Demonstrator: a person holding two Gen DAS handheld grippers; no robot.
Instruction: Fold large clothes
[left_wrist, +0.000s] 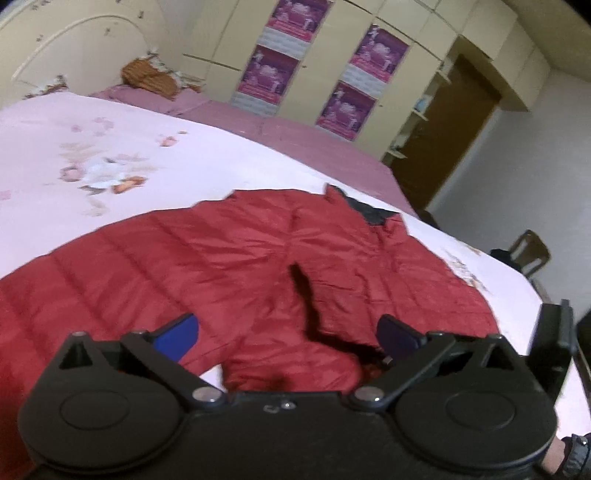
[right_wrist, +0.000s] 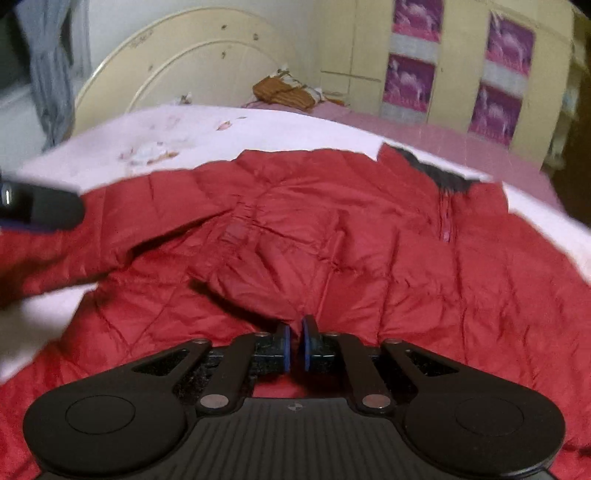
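Risks: slick quilted shell likely to slide from narrow pinch; puffy fill may spring fold back open; sleeve could bunch under body if dragged.
Jacket (right_wrist: 332, 229): red, padded, large, spread flat on bed (left_wrist: 92, 155) over pale floral cover; dark collar lining at far end, zip visible, one sleeve lying across front.
Left gripper (left_wrist: 288, 332): fingers wide apart, empty, above near edge.
Right gripper (right_wrist: 294, 343): fingers nearly together, narrow gap, nothing held.
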